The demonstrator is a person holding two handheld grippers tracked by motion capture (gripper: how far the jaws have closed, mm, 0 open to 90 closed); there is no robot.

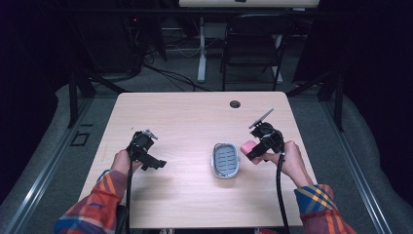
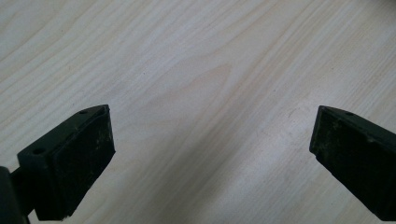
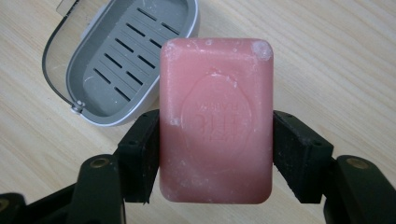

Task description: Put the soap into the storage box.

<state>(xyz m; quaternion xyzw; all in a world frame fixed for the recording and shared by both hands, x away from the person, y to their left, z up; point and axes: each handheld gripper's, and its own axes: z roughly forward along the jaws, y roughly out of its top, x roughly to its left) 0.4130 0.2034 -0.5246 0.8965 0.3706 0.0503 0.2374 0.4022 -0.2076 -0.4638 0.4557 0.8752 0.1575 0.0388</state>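
Pink soap bar (image 3: 216, 121) sits clamped betw. the two black jaws of the right gripper (image 3: 216, 154); pads press its long sides, bar upright in the right gripper view w/ a stamped oval on its face and white scuffs at the corners; in the high view the soap (image 1: 247, 146) shows at the gripper's (image 1: 254, 152) tip, lifted off the wood and just beside the dish's 3 o'clock edge; grey soap dish (image 1: 225, 161) lies on the table (image 1: 195, 112) right of centre, slotted floor bare, thin wire bail along its rim; in the right gripper view the dish (image 3: 112, 51) is at abt 10 o'clock from the bar, apart from it; left gripper (image 1: 146, 152) rests over the table's left part, at abt 9 o'clock from the dish and well apart; its jaws stand wide w/ bare wood grain betw. them in the left gripper view (image 2: 212, 140), gripping nothing; plaid sleeves (image 1: 92, 204) enter from 6 o'clock.
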